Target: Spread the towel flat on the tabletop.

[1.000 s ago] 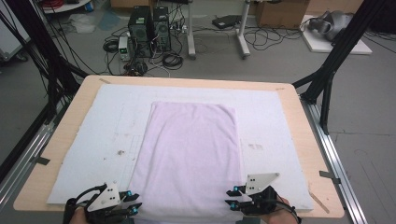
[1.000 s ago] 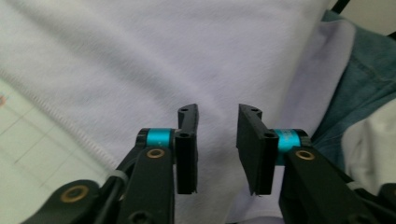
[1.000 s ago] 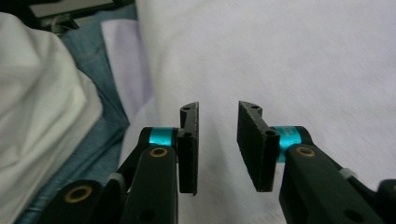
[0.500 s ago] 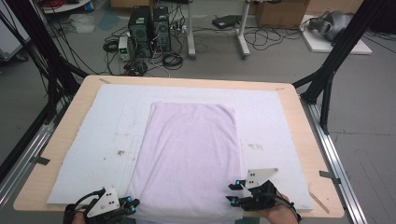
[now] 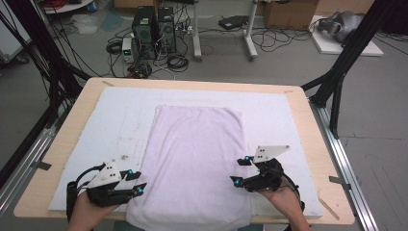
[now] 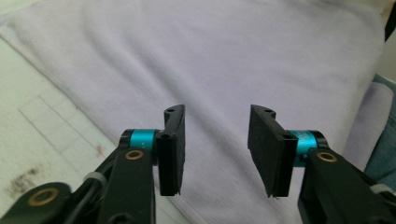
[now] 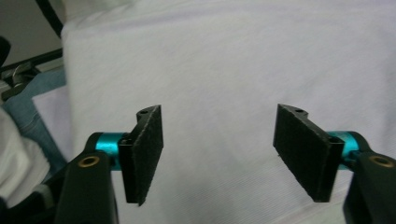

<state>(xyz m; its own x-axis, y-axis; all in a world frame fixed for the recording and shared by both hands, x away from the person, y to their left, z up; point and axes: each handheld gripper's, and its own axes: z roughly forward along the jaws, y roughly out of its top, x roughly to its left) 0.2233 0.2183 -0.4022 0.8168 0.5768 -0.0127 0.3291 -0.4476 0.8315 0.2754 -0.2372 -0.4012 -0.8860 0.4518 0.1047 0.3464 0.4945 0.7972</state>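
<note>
Both sets of jaws stand parted with nothing between them, having just been opening over a pale lilac towel (image 5: 195,163). In the left gripper view, the left gripper (image 6: 216,149) shows two flat black pads on teal collars, angled over the cloth near its left edge, where a white mat (image 6: 42,126) with faint pencilled squares and a dark smudge begins. In the right gripper view, the right gripper (image 7: 219,151) holds its rough-faced pads wider apart above the same weave, the towel's edge and a strip of blue fabric lying off to the side.

From the high view, the left gripper (image 5: 132,183) and right gripper (image 5: 238,171) flank the towel's near end, one at each side, each carried by a hand entering from below and topped with a grey three-cornered plate. The symmetrical stance suggests the person has let go of the near corners and is drawing clear, or lining up for a fresh hold; which of the two cannot be told.

The towel lies flat and smooth, a tall rectangle with softly rounded corners, running down the middle of the mat, its near hem at the table's front edge and seemingly draped a little over it. Its surface is a fine, matte knit without creases. The mat beneath is thicker and fuzzier, covering most of the light wooden table (image 5: 308,103), whose bare rim frames it.
</note>
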